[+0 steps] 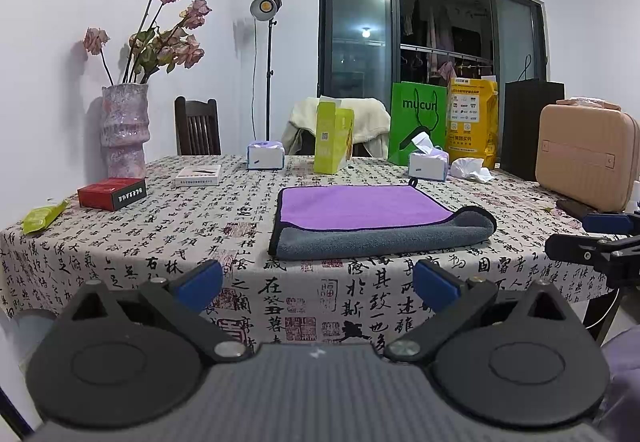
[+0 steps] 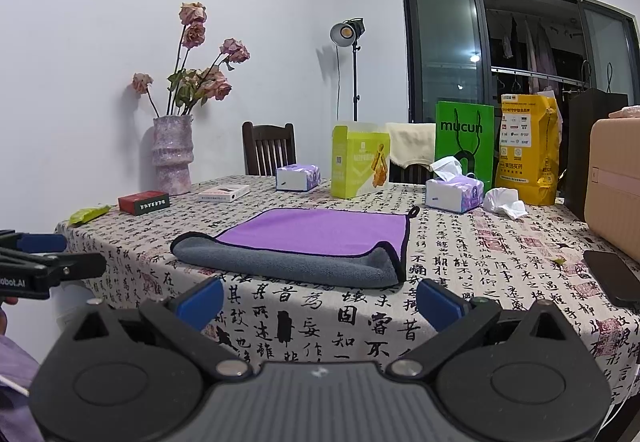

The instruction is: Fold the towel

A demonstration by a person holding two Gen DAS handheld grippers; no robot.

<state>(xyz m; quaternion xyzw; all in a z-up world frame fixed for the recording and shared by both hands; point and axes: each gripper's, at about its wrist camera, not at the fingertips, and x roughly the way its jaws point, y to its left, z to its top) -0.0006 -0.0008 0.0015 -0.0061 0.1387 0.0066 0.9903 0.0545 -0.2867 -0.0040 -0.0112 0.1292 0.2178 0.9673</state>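
Note:
A towel, purple on one face and grey on the other, lies on the patterned tablecloth. Its near edge is turned over, showing a grey band. It also shows in the right wrist view. My left gripper is open and empty, held back from the table's near edge, short of the towel. My right gripper is open and empty, also short of the towel. The right gripper shows at the right edge of the left wrist view; the left gripper shows at the left edge of the right wrist view.
A vase of dried roses, a red box, a white box, tissue packs, a green carton, bags and a beige case stand along the back and sides. A dark phone lies at the right.

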